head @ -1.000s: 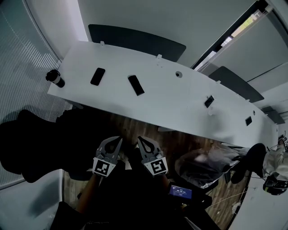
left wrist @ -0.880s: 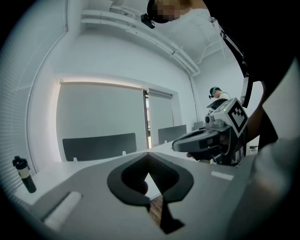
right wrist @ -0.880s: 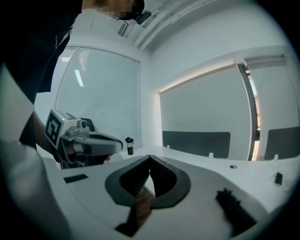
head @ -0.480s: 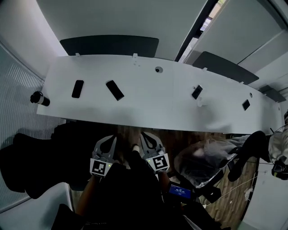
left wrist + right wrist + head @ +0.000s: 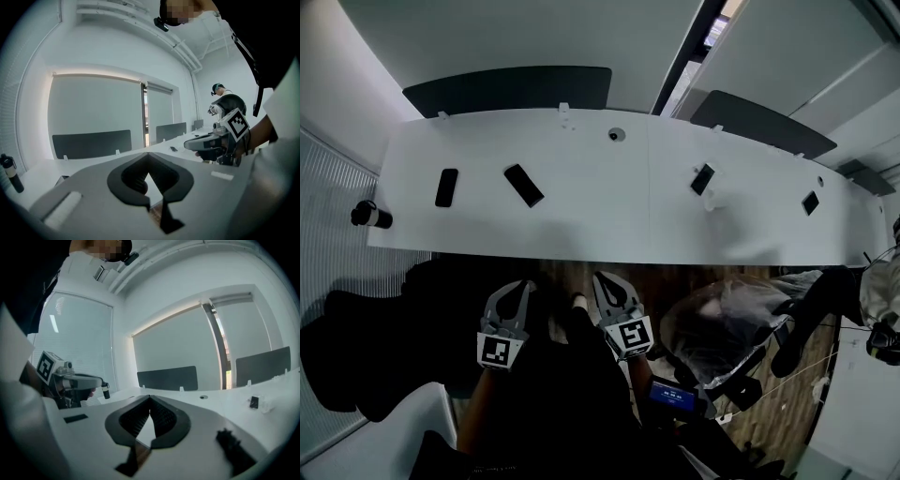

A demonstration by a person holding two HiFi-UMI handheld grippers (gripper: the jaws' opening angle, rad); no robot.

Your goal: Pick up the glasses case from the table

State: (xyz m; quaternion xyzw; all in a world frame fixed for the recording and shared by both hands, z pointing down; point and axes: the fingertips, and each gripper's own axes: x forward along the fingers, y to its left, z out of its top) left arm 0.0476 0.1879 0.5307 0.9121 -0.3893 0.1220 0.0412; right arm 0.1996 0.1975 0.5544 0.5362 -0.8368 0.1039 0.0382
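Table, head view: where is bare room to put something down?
The table is bare in the middle, between the slanted dark object and the small black object. The left end, near the bottle, is more crowded.

- Looks like an open-plan office or meeting room.
- Long white desk (image 5: 609, 211) spanning the room, with a round cable grommet (image 5: 616, 135) set in its top.
- Dark grey privacy screens (image 5: 511, 91) standing along the desk's far edge, dividing it into work places.
- Ribbed white window blind (image 5: 333, 178) at the left, plain pale wall (image 5: 534, 33) behind.
- Brown wood-plank floor (image 5: 675, 281) below the desk's near edge.
- Bin lined with a clear plastic bag (image 5: 722, 323) near the desk.
- White pipes (image 5: 140, 21) running along the ceiling, seen in the left gripper view.
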